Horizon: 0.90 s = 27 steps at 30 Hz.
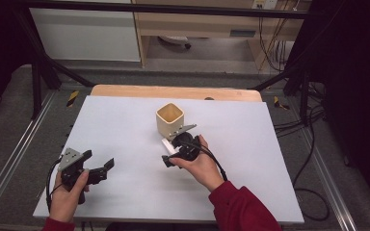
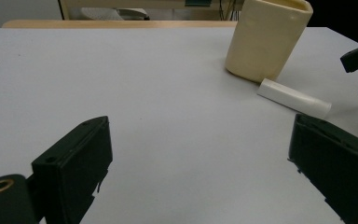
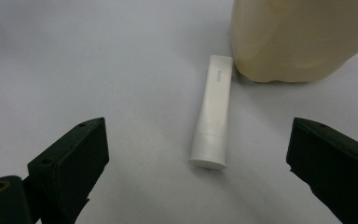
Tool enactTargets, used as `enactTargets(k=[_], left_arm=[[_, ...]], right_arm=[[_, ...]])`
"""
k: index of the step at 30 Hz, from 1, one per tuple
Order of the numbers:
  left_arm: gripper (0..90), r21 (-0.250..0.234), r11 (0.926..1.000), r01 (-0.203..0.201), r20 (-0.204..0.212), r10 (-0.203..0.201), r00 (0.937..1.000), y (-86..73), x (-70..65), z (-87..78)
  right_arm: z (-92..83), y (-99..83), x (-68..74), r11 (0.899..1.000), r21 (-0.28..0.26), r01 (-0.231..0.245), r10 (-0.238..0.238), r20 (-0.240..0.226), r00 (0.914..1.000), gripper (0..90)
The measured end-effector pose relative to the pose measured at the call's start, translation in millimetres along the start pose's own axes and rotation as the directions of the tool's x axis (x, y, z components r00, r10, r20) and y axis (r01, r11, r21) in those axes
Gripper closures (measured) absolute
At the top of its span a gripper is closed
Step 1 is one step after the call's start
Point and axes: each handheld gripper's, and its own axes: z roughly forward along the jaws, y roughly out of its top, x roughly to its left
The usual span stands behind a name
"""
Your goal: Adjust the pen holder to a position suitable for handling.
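Tube (image 3: 211, 116) lies flat on desk (image 1: 125, 125), crimped end touching cup (image 1: 169, 118) base, cap toward right gripper (image 3: 196, 163). Jaws wide apart, straddling cap end: judged lined up for pickup. Left gripper (image 1: 94, 168) well apart at desk's near left, jaws apart, idle.

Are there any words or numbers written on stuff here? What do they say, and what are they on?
White tube: one short grey print near its flat crimped end, beside the cream cup; it looks like "GLOO" turned sideways, but it is too small and blurred to read for sure.
Cream cup: no writing on the sides that show.
Label on the shelf edge behind the table: too small to read.
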Motion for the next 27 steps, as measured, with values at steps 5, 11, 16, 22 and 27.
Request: enactTargets(k=[5,11,16,22,27], left_arm=[[5.9,0.001,1.0,0.0,0.0,0.0,1.0,-0.1,0.6,-0.7],[5.9,0.002,1.0,0.002,0.002,-0.002,1.0,-0.2,0.8,0.0],[5.9,0.002,1.0,-0.002,0.004,0.002,1.0,0.0,-0.2,0.5],[6.0,0.005,1.0,-0.002,0.006,0.002,1.0,-0.2,-0.5,0.7],[6.0,0.006,1.0,-0.002,0.007,0.002,1.0,-0.3,0.0,1.0]], right_arm=[[6.3,1.0,-0.1,1.0,-0.006,-0.007,0.007,0.012,0.9999,6.1],[15.4,2.7,-2.9,1.0,-0.002,-0.023,0.023,0.025,0.9994,6.1],[19.1,2.6,-4.3,1.0,-0.002,-0.025,0.025,0.027,0.9993,6.0],[23.3,1.1,-4.2,1.0,0.008,-0.021,0.021,0.031,0.9993,7.4],[30.3,-1.5,-6.0,1.0,0.005,-0.029,0.028,0.029,0.9992,7.8]])
